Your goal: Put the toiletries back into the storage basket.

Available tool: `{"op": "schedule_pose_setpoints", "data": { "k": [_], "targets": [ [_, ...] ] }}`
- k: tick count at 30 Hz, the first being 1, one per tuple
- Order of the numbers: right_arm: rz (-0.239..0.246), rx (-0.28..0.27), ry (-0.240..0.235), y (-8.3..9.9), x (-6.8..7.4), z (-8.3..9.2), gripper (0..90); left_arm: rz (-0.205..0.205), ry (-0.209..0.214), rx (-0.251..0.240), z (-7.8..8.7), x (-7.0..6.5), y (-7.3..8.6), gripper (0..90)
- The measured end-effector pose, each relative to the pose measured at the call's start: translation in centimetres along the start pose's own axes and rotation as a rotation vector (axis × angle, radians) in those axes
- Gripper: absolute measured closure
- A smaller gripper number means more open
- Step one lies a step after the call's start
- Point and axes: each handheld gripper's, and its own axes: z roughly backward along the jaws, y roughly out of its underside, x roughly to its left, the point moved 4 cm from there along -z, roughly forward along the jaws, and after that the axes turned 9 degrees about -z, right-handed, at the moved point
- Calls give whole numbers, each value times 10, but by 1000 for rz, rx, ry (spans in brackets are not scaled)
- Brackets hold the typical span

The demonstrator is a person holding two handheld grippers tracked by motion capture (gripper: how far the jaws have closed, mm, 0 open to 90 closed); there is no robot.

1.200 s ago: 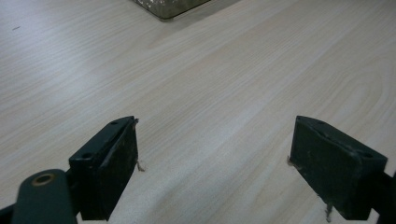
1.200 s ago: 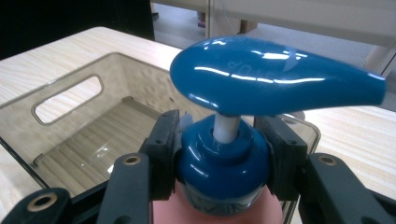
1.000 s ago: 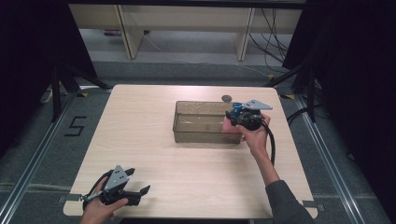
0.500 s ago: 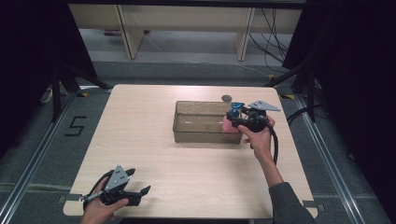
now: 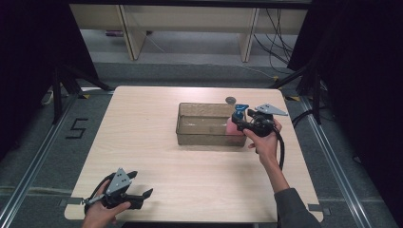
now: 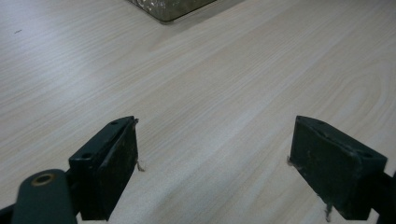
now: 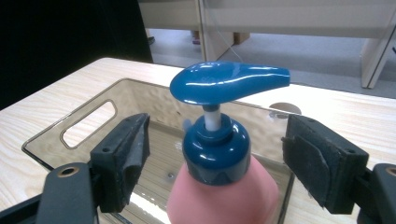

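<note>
A pink pump bottle point(image 5: 233, 126) with a blue pump head point(image 7: 229, 81) stands upright inside the right end of a clear brownish tray point(image 5: 199, 136). My right gripper point(image 5: 239, 119) is open, one jaw on each side of the blue collar and neither touching it. In the right gripper view the bottle point(image 7: 219, 196) sits between the jaws point(image 7: 217, 140), with the tray's handle slot at the left. My left gripper point(image 5: 141, 195) rests open at the table's front left corner. In its own view the jaws point(image 6: 215, 135) are spread wide over bare wood.
A small round grey disc point(image 5: 231, 99) is set in the table just behind the tray. A corner of the tray point(image 6: 168, 7) shows at the top of the left gripper view. Shelving legs and cables stand on the floor beyond the table's far edge.
My right gripper has shifted slightly right and toward the person, beside the bottle in the tray. The left gripper has stayed put.
</note>
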Motion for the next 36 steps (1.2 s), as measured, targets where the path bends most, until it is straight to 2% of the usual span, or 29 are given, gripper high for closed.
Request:
{"op": "schedule_pose_setpoints", "data": {
  "k": [1,2,4,5,6,7,8,9,10,11,12,15,16,17,19,21,23,24,25,28,29,30,31,32,34,36],
  "targets": [
    [4,-1,4,0,0,1,241,-13,-2,13,1,1,0,148],
    [13,-4,-5,0,0,2,242,13,-4,-6,0,0,0,148],
    [21,-1,9,0,1,5,242,17,-5,-11,-1,-1,-1,149],
    [-2,8,4,1,3,6,241,10,-4,-7,-1,0,-1,148],
    [25,-4,3,0,2,7,242,-9,1,9,1,1,0,149],
    [37,-14,-2,0,2,7,242,2,0,-2,0,0,0,148],
    [31,-7,0,1,3,8,242,18,-3,-11,-1,-1,-1,149],
    [6,-9,-10,1,6,9,242,15,-4,-10,-1,-1,-1,149],
    [27,-7,-5,1,5,10,242,14,-3,-11,-1,-1,-1,148],
    [29,-1,5,2,5,10,242,10,-5,-7,0,0,-1,149],
    [15,-5,-7,2,7,11,241,10,-5,-6,0,0,-1,148],
    [41,-10,3,2,6,12,242,14,-4,-8,-1,0,-1,149],
    [38,-4,3,2,6,14,242,13,-5,-6,0,0,-1,149],
    [14,-7,-9,3,8,13,242,9,-2,-7,0,0,-1,149],
    [43,0,11,3,6,16,242,9,-1,-7,0,0,-1,148],
    [21,-3,-8,4,9,16,242,7,-3,-8,0,1,-1,149],
    [30,-5,-2,4,8,17,242,8,-2,-7,0,0,-1,149],
    [39,-11,6,5,8,17,242,-11,2,6,1,1,0,148],
    [7,7,6,6,10,19,241,10,-1,-9,0,0,-1,148],
    [26,4,7,5,9,21,241,8,-3,-12,0,0,-1,149],
    [-10,1,12,6,11,23,241,7,-2,-7,0,0,-1,148],
    [30,-8,10,5,8,24,241,10,-1,-6,0,0,-1,148],
    [-4,-10,3,6,11,25,241,8,-2,-6,0,0,-1,148],
    [18,-14,-2,6,9,25,241,9,-3,-9,0,0,-1,149],
    [-2,-14,-3,7,11,28,241,9,-1,-10,0,0,-1,149],
    [22,-8,3,8,11,30,241,11,-2,-12,0,0,-1,148]
  ]
}}
